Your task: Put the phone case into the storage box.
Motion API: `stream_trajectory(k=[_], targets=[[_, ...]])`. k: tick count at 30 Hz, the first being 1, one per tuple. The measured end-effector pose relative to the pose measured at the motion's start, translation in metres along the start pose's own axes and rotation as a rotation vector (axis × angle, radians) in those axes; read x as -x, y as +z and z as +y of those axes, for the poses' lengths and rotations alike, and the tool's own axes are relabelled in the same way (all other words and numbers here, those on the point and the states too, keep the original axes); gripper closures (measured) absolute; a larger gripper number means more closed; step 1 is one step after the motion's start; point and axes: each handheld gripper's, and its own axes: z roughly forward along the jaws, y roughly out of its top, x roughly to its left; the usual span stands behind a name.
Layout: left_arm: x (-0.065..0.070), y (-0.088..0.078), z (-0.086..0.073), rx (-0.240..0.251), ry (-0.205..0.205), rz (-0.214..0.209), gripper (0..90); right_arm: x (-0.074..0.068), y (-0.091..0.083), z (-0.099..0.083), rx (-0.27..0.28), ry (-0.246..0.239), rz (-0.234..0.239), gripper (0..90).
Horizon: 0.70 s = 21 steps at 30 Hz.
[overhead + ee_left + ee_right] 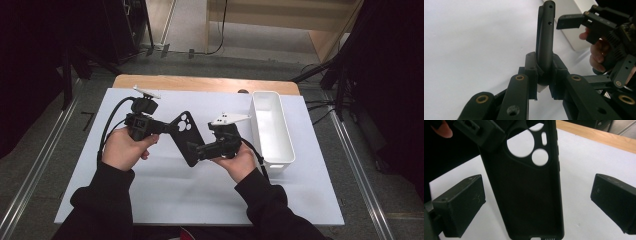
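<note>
- Your left gripper [167, 126] has the black phone case [186, 137] pinched by its top corner, up beside the camera cut-outs, and holds it above the white table cover [165, 195].
- In the left gripper view those jaws are pressed against the case's edge [545, 37] from both sides, and the case rises edge-on between them.
- Your right gripper [192, 147] sits at the case's lower end with its jaws spread wide.
- In the right gripper view the case [529, 195] hangs between the two black pads [461, 202], with clear white table showing on both sides, so neither pad touches it.
- The round camera holes [520, 143] are up top in that view and the charging-port slot is at the bottom edge.
- In the left gripper view your right gripper [584, 21] reaches in from the right, one pad close beside the case's far end.
- The long white bin [272, 131] stands on the table to the right of your right hand [237, 161], apart from the case.
- A strip of bare wooden tabletop [200, 82] shows beyond the far edge of the cover.
</note>
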Motion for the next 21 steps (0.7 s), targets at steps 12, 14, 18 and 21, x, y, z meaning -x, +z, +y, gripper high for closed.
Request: stream_trajectory(k=[12,14,18,21], targets=[[0.005,0.014,-0.001,-0.034,-0.011,-0.035,79.0,-0.011,0.007,0.000,-0.012,-0.034,-0.040,0.0],[0.007,0.014,-0.001,-0.034,-0.012,-0.039,79.0,-0.013,0.008,-0.001,-0.020,-0.035,-0.044,0.0],[0.008,0.015,0.000,-0.035,-0.013,-0.047,79.0,-0.015,0.011,0.000,-0.024,-0.037,-0.047,0.0],[0.010,0.016,-0.001,-0.035,-0.010,-0.049,78.9,-0.017,0.013,0.001,-0.024,-0.044,-0.055,0.0]])
